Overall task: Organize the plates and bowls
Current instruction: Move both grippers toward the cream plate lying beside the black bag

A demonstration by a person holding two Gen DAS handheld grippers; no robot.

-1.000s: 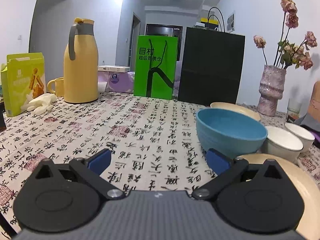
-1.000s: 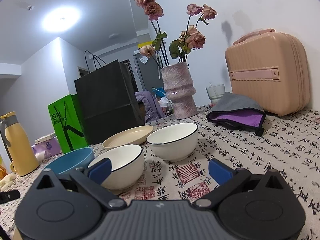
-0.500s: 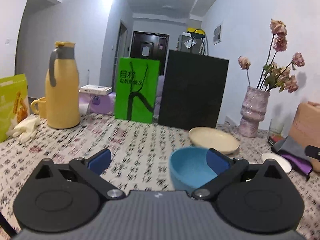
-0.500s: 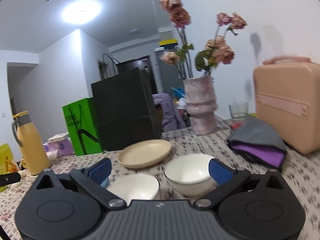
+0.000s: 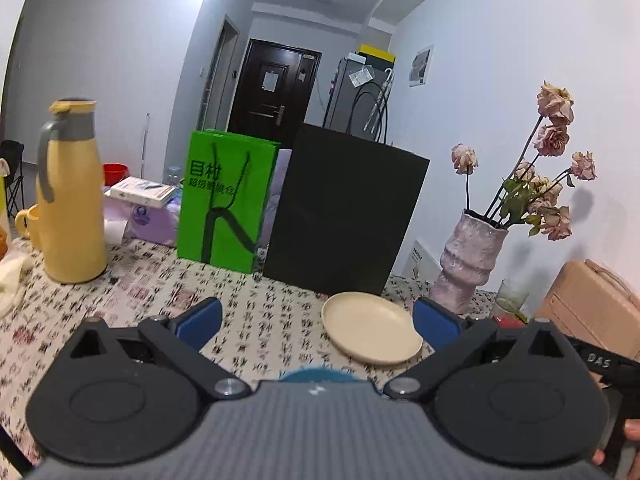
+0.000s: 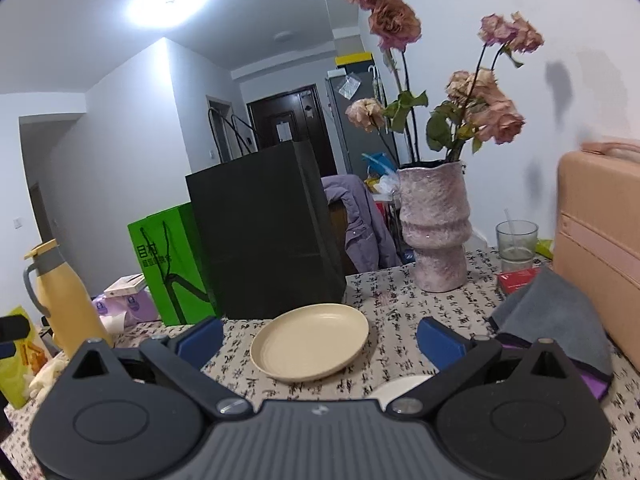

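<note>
2 claws hang released and empty above the table: left gripper (image 5: pixel 316 320), right gripper (image 6: pixel 318 336). Ahead between each one's fingers lies the beige plate (image 6: pixel 310 342); a blue bowl (image 5: pixel 318 374) peeks just beneath the left. Likely an approach step; next, descend and pinch a rim.

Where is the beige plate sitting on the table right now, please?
In both wrist views the beige plate lies flat on the patterned tablecloth, just in front of the black paper bag, left of the pink vase.
</note>
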